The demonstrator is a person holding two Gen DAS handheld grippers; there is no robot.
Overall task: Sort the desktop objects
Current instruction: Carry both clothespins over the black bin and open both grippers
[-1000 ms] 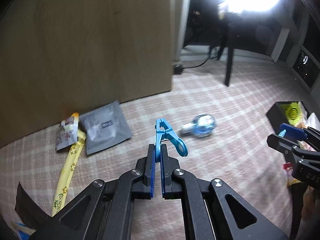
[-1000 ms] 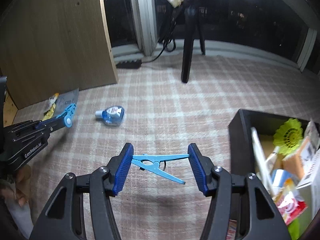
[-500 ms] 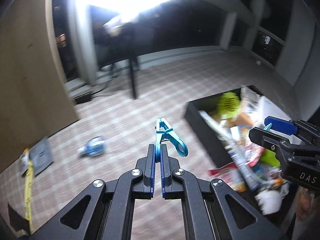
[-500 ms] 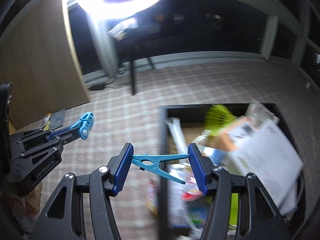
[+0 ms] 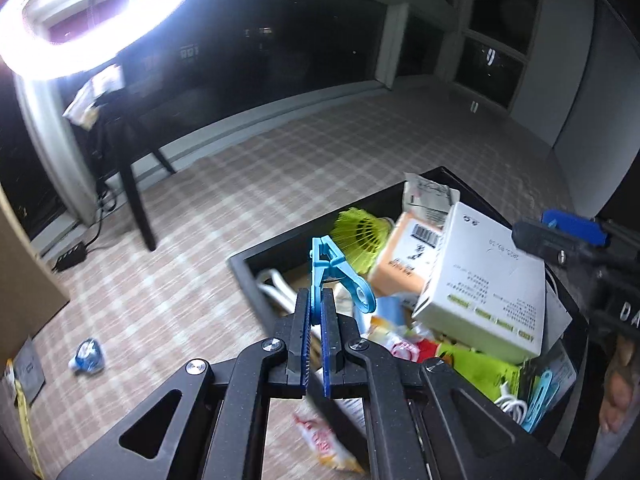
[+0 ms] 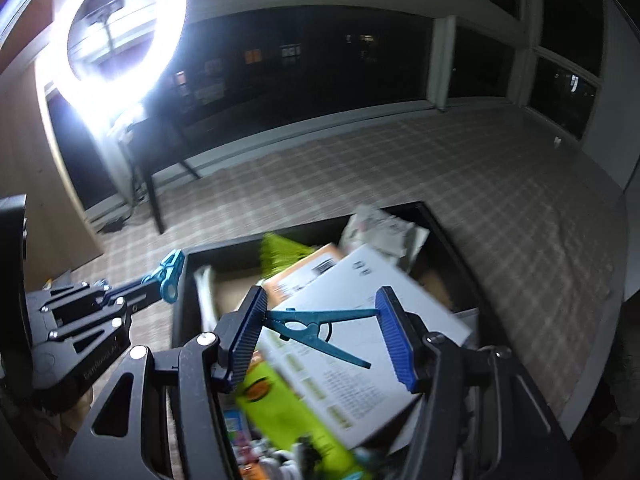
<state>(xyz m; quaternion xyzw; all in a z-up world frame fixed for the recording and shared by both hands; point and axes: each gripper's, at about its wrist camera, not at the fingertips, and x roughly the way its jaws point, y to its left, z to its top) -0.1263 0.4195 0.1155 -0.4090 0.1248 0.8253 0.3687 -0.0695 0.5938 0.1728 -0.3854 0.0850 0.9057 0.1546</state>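
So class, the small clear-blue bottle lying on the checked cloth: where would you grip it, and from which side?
Grip the small clear-blue bottle across its rounded body, coming down from above with the fingers either side. It lies on its side with open checked cloth around it.

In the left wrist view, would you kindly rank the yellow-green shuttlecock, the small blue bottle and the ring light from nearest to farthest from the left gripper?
1. Yellow-green shuttlecock, in the black box just beyond the left gripper.
2. Small blue bottle, on the checked cloth, to the left.
3. Ring light, far back, upper left.
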